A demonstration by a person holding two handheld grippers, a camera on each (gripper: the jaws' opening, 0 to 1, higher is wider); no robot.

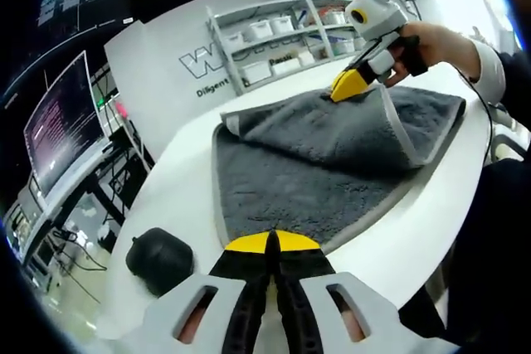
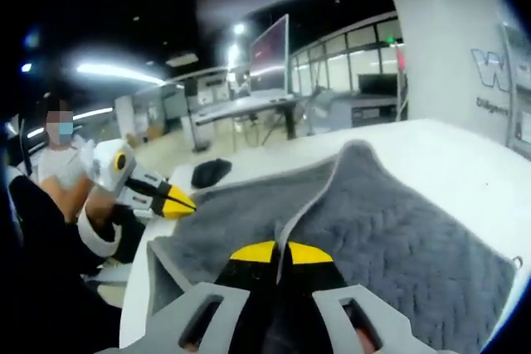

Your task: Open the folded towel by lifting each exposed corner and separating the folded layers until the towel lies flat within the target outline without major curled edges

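towel (image 1: 332, 155) | grey, textured weave, pale trim along edges | spread on white surface (image 1: 191, 172), partly unfolded | one corner raised, upper layer peeled back over lower | edge near surface rim

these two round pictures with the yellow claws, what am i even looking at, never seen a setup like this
A person holds a two-jaw gripper in each hand, and each gripper carries a fisheye camera looking along its own jaws. In the left gripper view, the left gripper rises from the bottom, its jaws shut on the near edge of a grey towel on a white table. Across the table, a hand holds the right gripper, pinching a far corner of the towel and lifting that layer. The right gripper view shows that same pinch up close. A small black object sits on the table near the towel.
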